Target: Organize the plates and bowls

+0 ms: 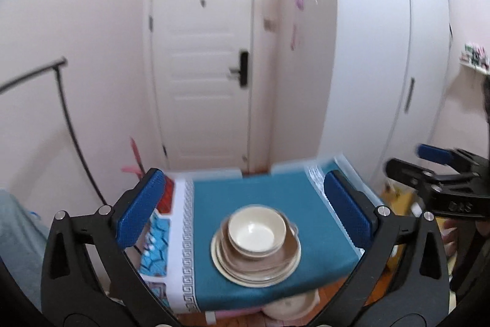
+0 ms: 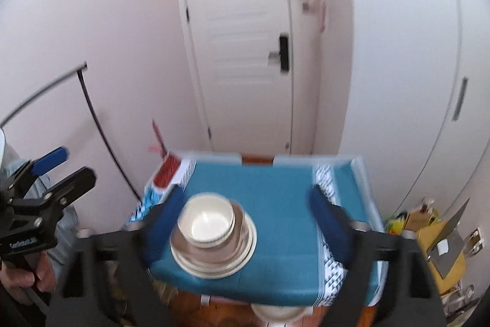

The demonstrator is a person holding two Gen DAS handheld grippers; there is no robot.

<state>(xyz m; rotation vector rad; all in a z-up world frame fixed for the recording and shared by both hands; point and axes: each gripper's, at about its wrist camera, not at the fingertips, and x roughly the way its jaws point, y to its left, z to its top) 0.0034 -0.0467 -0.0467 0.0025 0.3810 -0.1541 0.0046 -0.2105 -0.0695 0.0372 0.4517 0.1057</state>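
Note:
A cream bowl tops a stack of brownish and cream plates on the small table's teal cloth. My left gripper hangs above and in front of the stack, open, its blue pads wide apart with nothing between them. In the right wrist view the same bowl and plates sit left of centre on the cloth. My right gripper is also open and empty, above the table. Each gripper shows at the edge of the other's view: the right gripper, the left gripper.
A white door and pale wardrobe stand behind the table. A black clothes rail curves down on the left. A white basin sits under the table. Cardboard clutter lies at the right. A hand holds the left gripper.

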